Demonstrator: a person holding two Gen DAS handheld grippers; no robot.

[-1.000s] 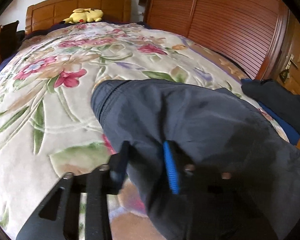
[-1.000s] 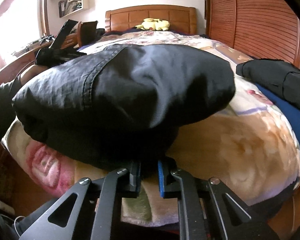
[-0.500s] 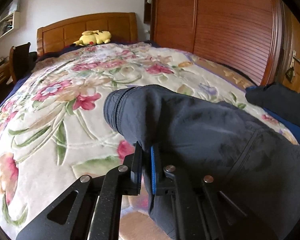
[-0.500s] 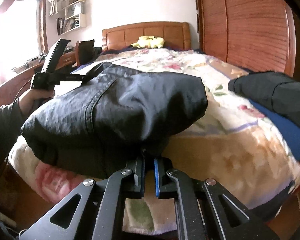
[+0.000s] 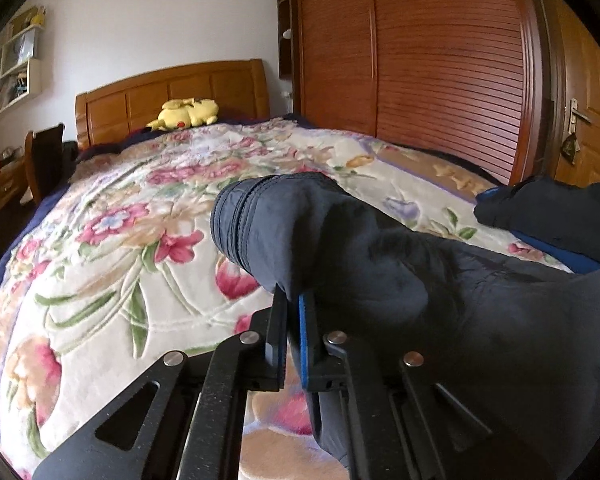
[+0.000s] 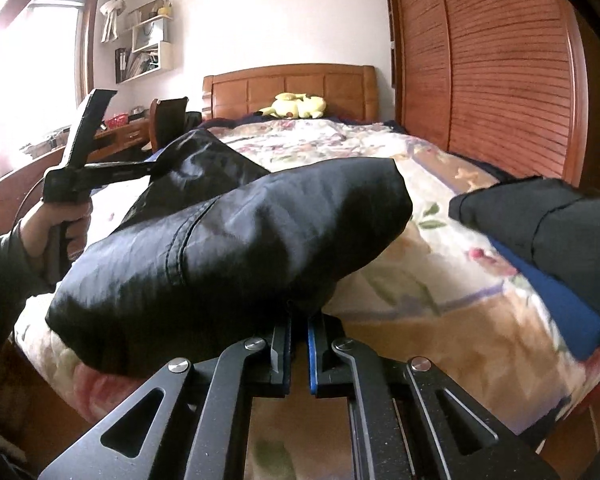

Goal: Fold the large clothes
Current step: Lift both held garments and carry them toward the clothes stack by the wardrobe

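A large dark navy garment (image 5: pixel 400 264) is held up over the near end of the bed; in the right wrist view it (image 6: pixel 236 240) bulges between both grippers. My left gripper (image 5: pixel 293 300) is shut on its left edge near a stitched hem, and it shows from the side in the right wrist view (image 6: pixel 152 166), raised higher. My right gripper (image 6: pixel 299 320) is shut on the garment's lower near edge.
The bed has a floral blanket (image 5: pixel 140 220) and a wooden headboard (image 5: pixel 172 96) with a yellow plush toy (image 5: pixel 184 114). Folded dark clothes on a blue one (image 6: pixel 556 232) lie at the right edge. A wooden wardrobe (image 5: pixel 420 60) stands right, a chair and desk (image 6: pixel 168 120) left.
My left gripper has shut on the garment's edge and risen with it. My right gripper, still shut on the cloth, has also lifted, so the garment hangs higher above the blanket.
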